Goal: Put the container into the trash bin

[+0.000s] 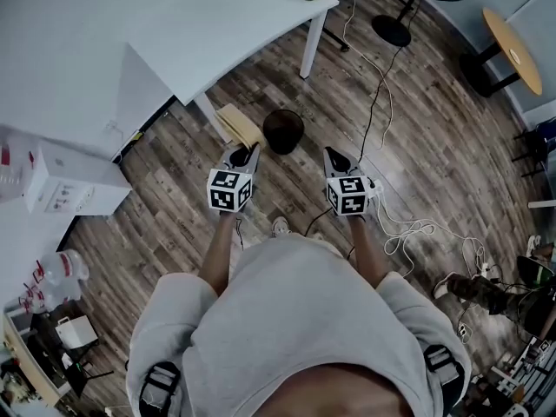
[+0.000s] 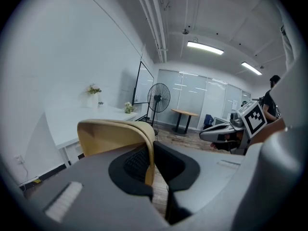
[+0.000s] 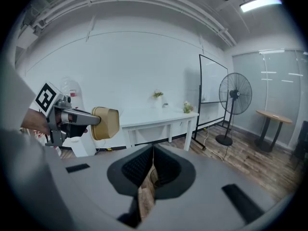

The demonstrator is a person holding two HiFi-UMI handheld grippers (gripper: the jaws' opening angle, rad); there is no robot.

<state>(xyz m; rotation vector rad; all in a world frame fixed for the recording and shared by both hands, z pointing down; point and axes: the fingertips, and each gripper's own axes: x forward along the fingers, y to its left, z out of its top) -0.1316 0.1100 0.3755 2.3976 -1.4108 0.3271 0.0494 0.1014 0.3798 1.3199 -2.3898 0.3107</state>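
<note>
Left tool (image 2: 152, 153) | grips container (image 2: 113, 134) wall | trash bin (image 1: 283, 130) near

The container (image 1: 236, 124) shows only its far part from above; its near end is hidden under the left tool (image 1: 244, 153). The inside of the trash bin (image 1: 283, 131) is too dark to tell any contents. The counter (image 1: 217, 33) runs off 2 edges, top and left. Print on the box (image 1: 65, 185) is too small to read.

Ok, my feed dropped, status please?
Left gripper shut on tan container rim. Right gripper shut, empty. Black trash bin ahead on floor, nothing between.
</note>
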